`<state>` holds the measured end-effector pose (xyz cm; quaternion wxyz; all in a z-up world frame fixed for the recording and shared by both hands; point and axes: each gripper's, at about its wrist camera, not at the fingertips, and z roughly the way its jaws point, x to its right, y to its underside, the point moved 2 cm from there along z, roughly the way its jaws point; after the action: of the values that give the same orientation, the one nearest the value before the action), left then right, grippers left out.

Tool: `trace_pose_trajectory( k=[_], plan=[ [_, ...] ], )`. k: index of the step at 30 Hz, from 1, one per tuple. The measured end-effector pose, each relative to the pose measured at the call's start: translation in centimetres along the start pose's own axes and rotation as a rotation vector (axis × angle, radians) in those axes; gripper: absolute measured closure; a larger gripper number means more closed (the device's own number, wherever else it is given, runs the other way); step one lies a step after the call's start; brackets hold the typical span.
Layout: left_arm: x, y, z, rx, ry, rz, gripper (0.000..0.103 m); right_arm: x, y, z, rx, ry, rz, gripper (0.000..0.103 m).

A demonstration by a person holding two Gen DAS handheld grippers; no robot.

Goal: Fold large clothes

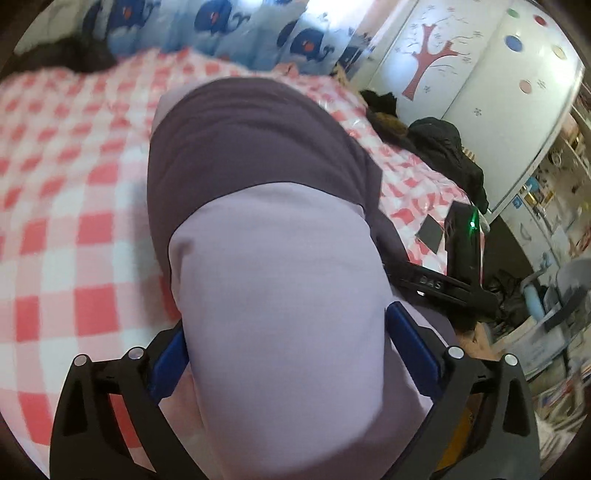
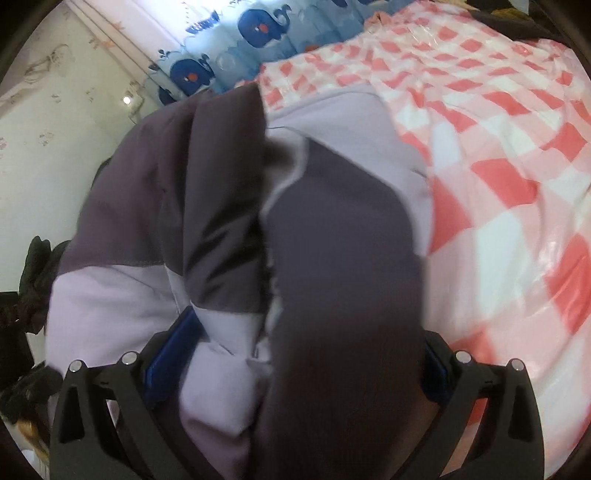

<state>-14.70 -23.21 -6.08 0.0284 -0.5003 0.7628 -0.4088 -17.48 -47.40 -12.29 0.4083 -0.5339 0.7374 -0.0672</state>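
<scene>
A large lilac and dark purple-grey garment [image 1: 273, 273] fills the middle of the left wrist view and drapes over the red-and-white checked bed cover [image 1: 66, 229]. My left gripper [image 1: 288, 354] has thick lilac fabric bunched between its blue pads [image 1: 413, 343]. In the right wrist view the same garment [image 2: 332, 258] hangs in folds, dark panel over lilac. My right gripper [image 2: 291, 365] has bunched fabric between its blue pads [image 2: 173, 347]. Both sets of fingertips are hidden by cloth.
The checked bed cover [image 2: 509, 184] spreads to the right. A blue whale-print curtain [image 1: 229, 26] hangs behind the bed. Dark clothes [image 1: 443, 147] and a black device with a green light [image 1: 465, 236] lie at the bed's right edge. A cluttered floor [image 1: 546, 325] lies beyond.
</scene>
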Motion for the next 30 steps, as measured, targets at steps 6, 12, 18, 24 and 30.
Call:
trace_pose_trajectory(
  k=[6,12,18,24,30],
  plan=[
    [-6.7,-2.0,-10.1,0.169,-0.24,0.03,0.02,-11.5,-3.1,5.5,-0.025,-0.096,-0.093,0.005],
    [-20.4,0.6,-15.1,0.093,-0.481,-0.099,0.019,-26.0,-2.3,16.7,-0.109,-0.165,-0.356,0.005],
    [-25.3,3.1,-18.6,0.168,-0.394,-0.255,0.017,-28.2,0.3,20.8,-0.152,-0.129,-0.492,0.005],
    [-22.3,-2.4,-18.7,0.339,-0.29,-0.205,0.014,-26.7,1.6,18.5,-0.169,-0.044,-0.526,0.005],
    [-20.3,-2.7,-11.7,0.2,-0.378,-0.068,0.011,-26.8,-0.7,15.9,-0.232,-0.053,-0.46,0.005]
  ],
)
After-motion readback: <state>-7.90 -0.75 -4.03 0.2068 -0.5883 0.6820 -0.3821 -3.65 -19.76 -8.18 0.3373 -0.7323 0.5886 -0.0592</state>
